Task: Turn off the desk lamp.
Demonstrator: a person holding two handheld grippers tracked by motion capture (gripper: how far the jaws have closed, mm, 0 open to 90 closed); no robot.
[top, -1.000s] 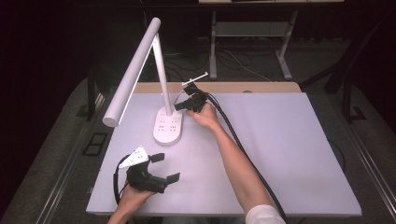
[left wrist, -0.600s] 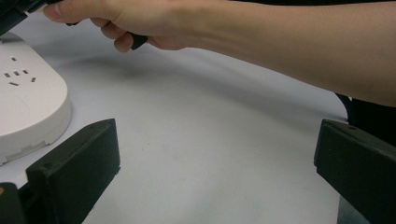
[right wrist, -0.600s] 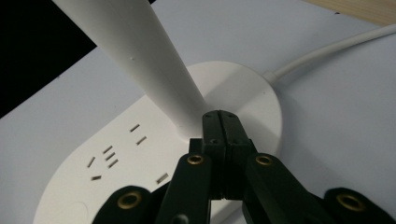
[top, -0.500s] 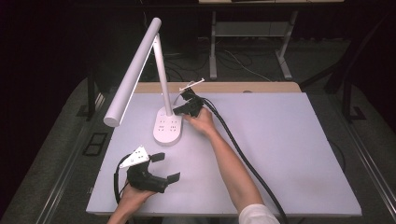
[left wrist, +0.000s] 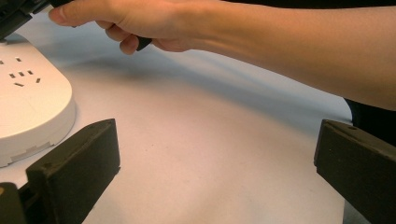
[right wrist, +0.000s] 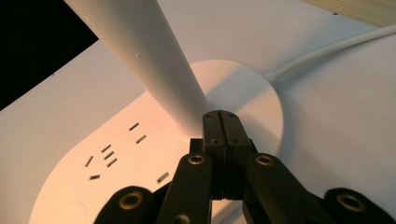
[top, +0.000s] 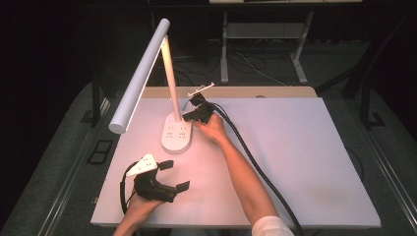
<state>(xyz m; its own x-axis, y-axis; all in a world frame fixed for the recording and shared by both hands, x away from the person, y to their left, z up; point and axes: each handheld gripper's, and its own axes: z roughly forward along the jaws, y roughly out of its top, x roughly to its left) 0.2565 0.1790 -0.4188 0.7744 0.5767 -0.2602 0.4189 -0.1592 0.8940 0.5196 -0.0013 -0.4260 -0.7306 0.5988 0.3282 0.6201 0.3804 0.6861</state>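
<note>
A white desk lamp stands at the table's back left, with its oval base point(top: 177, 137) bearing socket slots and its long head point(top: 140, 73) slanting out to the left. My right gripper point(top: 187, 117) is shut with nothing between its jaws. Its closed tips point(right wrist: 220, 117) sit at the foot of the lamp's stem point(right wrist: 149, 51), just over the base point(right wrist: 116, 154). My left gripper point(top: 175, 175) rests low near the front left of the table, jaws wide open and empty. The left gripper point(left wrist: 215, 154) looks across the bare tabletop toward the lamp base point(left wrist: 28, 107) and the right hand point(left wrist: 140, 18).
The grey-white table point(top: 305, 162) has open room on its right half. A black cable point(top: 255, 162) trails from the right gripper along the forearm. The lamp's white cord point(right wrist: 327, 49) runs off behind the base. Beyond the table's wooden back edge point(top: 246, 92) stand metal legs.
My right gripper has edged down and left, closer to the foot of the lamp's stem. The left gripper has stayed in place.
</note>
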